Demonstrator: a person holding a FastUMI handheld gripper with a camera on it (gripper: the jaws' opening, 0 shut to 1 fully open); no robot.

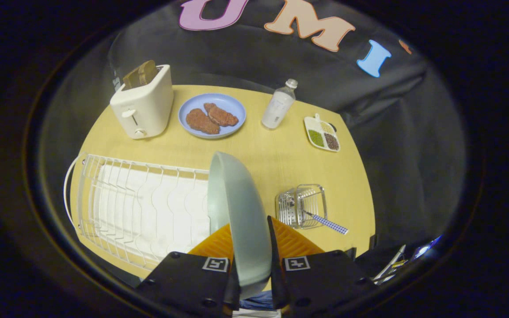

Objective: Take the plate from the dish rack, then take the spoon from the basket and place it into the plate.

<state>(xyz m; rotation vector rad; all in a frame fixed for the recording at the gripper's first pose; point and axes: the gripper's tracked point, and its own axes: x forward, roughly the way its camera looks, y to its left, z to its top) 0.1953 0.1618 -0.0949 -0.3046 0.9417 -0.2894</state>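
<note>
A pale green plate (237, 207) stands on edge between my two fingers, and my gripper (250, 240) is shut on its rim. The plate hangs above the right end of the white wire dish rack (139, 207), which lies on the wooden table to the left of my fingers. To the right of my fingers sits a small wire basket (301, 205). A spoon (325, 222) with a blue checked handle lies in it, its handle sticking out over the basket's near right corner.
At the back of the table (272, 163) stand a white toaster (144, 106) with bread, a blue plate with two brown patties (212, 115), a clear bottle (278, 105) and a small divided dish (322, 134) of grains. The table's right edge is near the basket.
</note>
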